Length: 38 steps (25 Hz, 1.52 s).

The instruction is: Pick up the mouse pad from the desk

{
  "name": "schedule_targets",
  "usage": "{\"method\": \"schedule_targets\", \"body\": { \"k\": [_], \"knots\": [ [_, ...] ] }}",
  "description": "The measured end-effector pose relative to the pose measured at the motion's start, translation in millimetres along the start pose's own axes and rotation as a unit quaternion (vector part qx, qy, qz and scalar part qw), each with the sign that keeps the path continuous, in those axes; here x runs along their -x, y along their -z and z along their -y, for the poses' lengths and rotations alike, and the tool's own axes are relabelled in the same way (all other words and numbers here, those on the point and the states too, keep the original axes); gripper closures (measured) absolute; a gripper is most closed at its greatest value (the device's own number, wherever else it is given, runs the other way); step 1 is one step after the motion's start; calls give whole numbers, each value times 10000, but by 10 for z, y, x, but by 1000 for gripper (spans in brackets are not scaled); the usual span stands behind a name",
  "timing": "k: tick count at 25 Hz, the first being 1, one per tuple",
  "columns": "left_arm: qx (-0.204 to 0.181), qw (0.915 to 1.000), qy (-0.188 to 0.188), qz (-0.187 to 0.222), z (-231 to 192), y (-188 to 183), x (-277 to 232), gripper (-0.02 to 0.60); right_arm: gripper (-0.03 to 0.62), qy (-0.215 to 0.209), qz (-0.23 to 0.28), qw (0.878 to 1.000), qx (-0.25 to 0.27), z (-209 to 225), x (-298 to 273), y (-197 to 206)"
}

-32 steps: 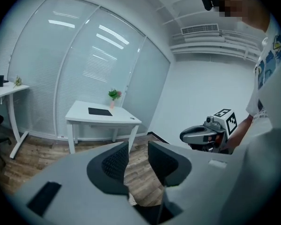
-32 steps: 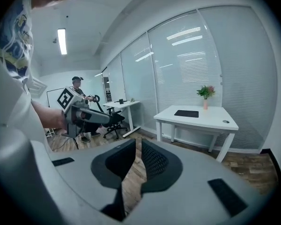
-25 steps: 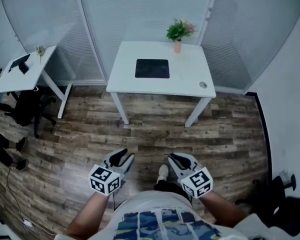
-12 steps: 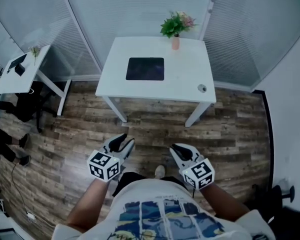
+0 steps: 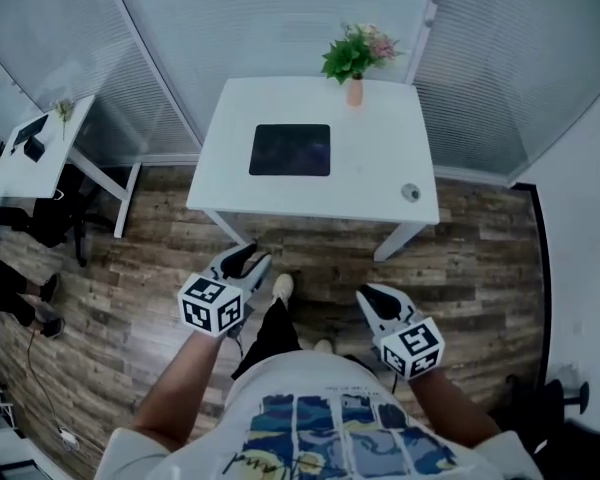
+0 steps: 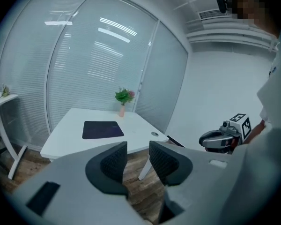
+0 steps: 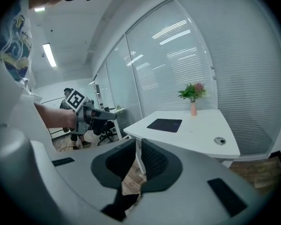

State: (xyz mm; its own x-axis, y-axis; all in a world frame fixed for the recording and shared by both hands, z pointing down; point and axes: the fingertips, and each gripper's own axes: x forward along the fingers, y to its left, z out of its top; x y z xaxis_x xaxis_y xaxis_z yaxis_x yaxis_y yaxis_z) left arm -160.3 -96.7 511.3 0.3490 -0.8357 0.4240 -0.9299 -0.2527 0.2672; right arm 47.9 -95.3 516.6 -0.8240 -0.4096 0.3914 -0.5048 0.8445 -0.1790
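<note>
The dark rectangular mouse pad (image 5: 290, 150) lies flat on the white desk (image 5: 375, 158), left of its middle. It also shows in the left gripper view as the mouse pad (image 6: 103, 129) and in the right gripper view as the mouse pad (image 7: 165, 124). Both grippers hang over the wooden floor, short of the desk's front edge. My left gripper (image 5: 246, 260) is open with nothing between its jaws. My right gripper (image 5: 372, 296) holds nothing, and its jaws stand almost together with only a thin slit. Neither touches the desk.
A potted plant in a pink vase (image 5: 355, 63) stands at the desk's far edge, and a round cable grommet (image 5: 410, 192) sits near its front right corner. Glass walls with blinds run behind. A smaller desk (image 5: 30, 153) and an office chair (image 5: 40, 218) stand at the left.
The desk has come closer and larger in the head view. Both grippers have travelled forward over the floor toward its front edge, the left one leading slightly.
</note>
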Motion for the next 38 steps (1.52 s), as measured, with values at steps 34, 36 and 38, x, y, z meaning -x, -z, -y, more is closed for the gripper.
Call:
{"method": "schedule_targets", "body": {
  "k": [34, 36, 38],
  "knots": [
    [-250, 9914, 13, -1286, -3436, -711, -3019, 426, 559, 1804, -250, 9795, -861, 1291, -1895, -841],
    [-265, 9906, 3, -1342, -3526, -710, -3144, 425, 559, 1903, -289, 9770, -915, 1323, -1902, -815],
    [-301, 9899, -3, -1388, -3616, -714, -3278, 425, 557, 2000, -332, 9745, -966, 1358, -1909, -800]
  ]
}}
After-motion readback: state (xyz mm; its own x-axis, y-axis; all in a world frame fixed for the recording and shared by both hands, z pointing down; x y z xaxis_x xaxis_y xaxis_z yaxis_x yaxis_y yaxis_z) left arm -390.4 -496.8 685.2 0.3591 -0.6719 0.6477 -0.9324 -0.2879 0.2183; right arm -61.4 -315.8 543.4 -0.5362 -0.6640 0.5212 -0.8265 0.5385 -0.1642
